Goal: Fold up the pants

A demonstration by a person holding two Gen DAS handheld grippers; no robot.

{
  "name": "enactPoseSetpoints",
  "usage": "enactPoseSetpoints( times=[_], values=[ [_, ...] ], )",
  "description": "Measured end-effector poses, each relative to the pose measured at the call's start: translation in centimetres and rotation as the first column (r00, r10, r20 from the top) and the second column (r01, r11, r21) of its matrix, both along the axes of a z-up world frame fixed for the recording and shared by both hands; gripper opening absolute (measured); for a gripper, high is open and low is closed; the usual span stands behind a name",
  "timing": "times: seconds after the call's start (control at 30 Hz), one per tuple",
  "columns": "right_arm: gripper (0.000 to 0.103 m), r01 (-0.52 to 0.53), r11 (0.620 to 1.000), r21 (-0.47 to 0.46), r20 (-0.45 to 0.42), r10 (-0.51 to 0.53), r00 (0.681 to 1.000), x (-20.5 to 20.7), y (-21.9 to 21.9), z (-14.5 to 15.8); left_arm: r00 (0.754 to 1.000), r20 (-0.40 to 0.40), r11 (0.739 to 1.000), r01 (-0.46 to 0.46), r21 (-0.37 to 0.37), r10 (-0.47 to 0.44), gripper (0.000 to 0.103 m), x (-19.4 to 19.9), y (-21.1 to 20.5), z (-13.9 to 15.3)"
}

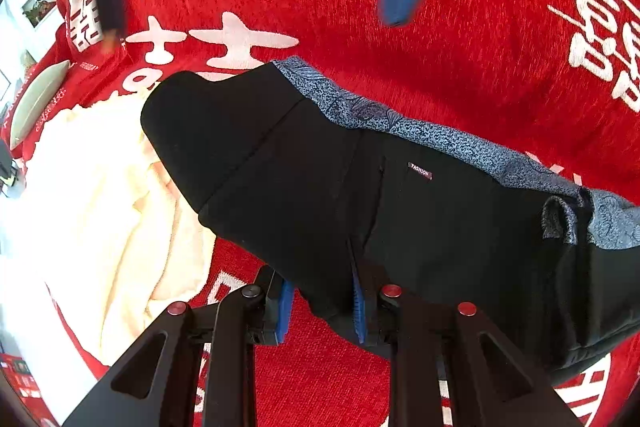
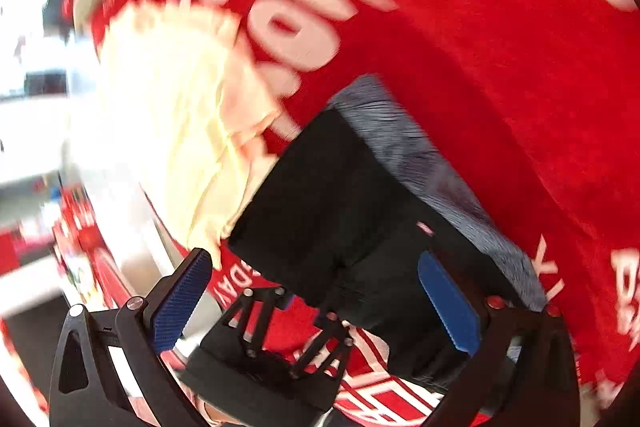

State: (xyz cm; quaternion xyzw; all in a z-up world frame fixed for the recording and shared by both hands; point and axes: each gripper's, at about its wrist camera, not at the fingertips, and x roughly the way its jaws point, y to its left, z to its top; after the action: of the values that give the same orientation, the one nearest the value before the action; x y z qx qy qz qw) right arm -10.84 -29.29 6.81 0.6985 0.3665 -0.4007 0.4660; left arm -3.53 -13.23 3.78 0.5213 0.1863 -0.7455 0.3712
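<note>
pants (image 1: pixel 360 195): black, already folded into a thick bundle on the red blanket (image 1: pixel 460 39), a blue patterned waistband (image 1: pixel 440 139) along the far edge.
long axis: in the left wrist view the bundle runs from upper left to lower right, waistband side away from the camera, near edge toward it.
left gripper (image 1: pixel 320 307): jaws narrowed on the near edge of the bundle; black cloth fills the gap and one blue pad (image 1: pixel 359 303) is half sunk under the fold, so it reads as gripping the pants.
right gripper (image 2: pixel 320 307): jaws spread wide, nothing between the pads; the view is blurred. The left gripper's linkage shows dark in the gap between its fingers.
which way from the jaws: for the right gripper the pants lie just ahead and a little right, the right pad (image 2: pixel 448 307) overlapping the bundle's edge in the picture; contact cannot be told.
nearer hand: the left, already at the cloth; the right must close in on the same near edge, probably further along the axis, to lift or turn the bundle evenly.
cream cloth (image 1: pixel 100 195): crumpled just beside the bundle's left end, a likely snag.
</note>
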Motion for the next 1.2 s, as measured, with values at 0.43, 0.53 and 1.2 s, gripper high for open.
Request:
enactPoseSetpoints(
  times=[0.43,0.53,1.2],
  values=[
    [0.02,-0.101,0.983,0.154,0.031,0.097,0.995,2.8,-0.6,-5.4,0.998,0.028,0.997,0.053,-0.052,-0.052,0.025,-0.3,1.2,0.3],
    [0.019,-0.039,0.996,0.078,0.055,0.035,0.998,0.9,0.8,-4.1,0.995,0.015,0.992,0.097,-0.079,-0.096,0.025,-0.8,2.2,1.4],
    [0.019,0.583,0.698,-0.416,0.375,-0.453,0.809,-14.6,29.2,9.4,0.852,-0.054,0.835,0.495,-0.241,-0.521,0.025,-8.7,18.0,12.4]
  ],
)
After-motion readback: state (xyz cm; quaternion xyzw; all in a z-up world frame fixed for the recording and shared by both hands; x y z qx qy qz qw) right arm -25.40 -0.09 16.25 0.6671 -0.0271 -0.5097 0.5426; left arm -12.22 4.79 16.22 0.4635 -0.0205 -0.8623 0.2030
